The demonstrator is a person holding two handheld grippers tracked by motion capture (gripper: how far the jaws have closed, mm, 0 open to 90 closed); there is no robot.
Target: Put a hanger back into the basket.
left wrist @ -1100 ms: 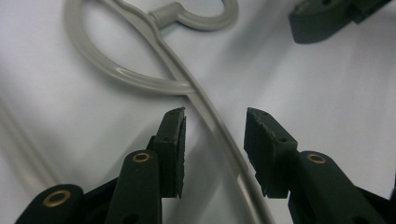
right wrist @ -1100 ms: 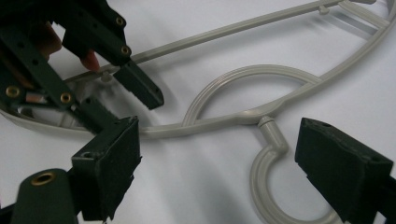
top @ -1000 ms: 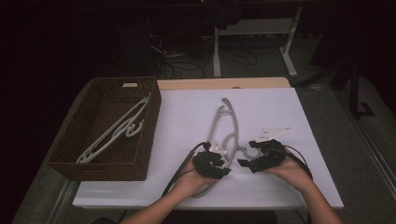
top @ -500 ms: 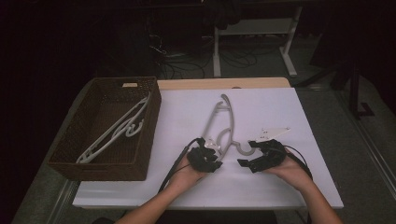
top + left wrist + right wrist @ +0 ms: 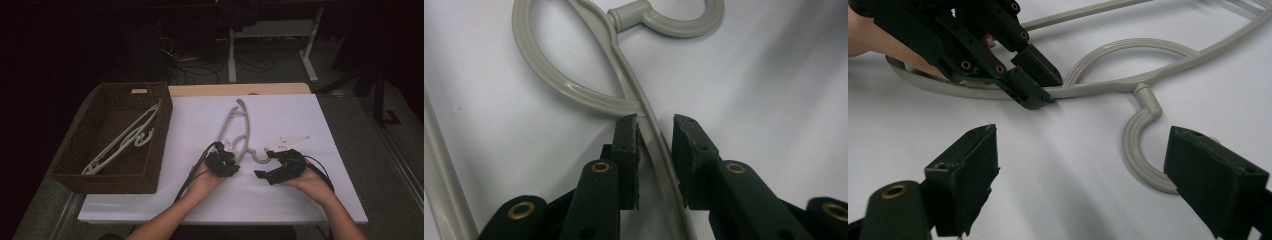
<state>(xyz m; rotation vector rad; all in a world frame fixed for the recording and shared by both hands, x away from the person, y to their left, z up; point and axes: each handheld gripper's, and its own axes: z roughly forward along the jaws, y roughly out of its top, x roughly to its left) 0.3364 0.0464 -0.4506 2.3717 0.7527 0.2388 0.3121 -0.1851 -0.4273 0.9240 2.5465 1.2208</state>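
A grey plastic hanger (image 5: 235, 127) lies on the white table (image 5: 300, 115), its hook toward the near side. My left gripper (image 5: 231, 158) sits at the hanger's neck. In the left gripper view its jaws (image 5: 655, 125) straddle the hanger's thin bar (image 5: 659, 155). They have just been closing: one pad touches the bar and a slim gap remains at the other. My right gripper (image 5: 265, 164) rests just right of the hook, wide open with nothing between its pads (image 5: 1083, 145). Ahead of it I see the hook (image 5: 1140, 150) and the left gripper (image 5: 1040, 82).
A brown wicker basket (image 5: 112, 176) stands at the table's left side with pale hangers (image 5: 125, 142) lying in it. A wooden strip (image 5: 240, 89) runs along the far edge. Both cables trail back toward the near edge.
The left gripper has slid a little forward and left onto the hanger's neck, and its jaws have narrowed around the bar. The right gripper has stayed put.
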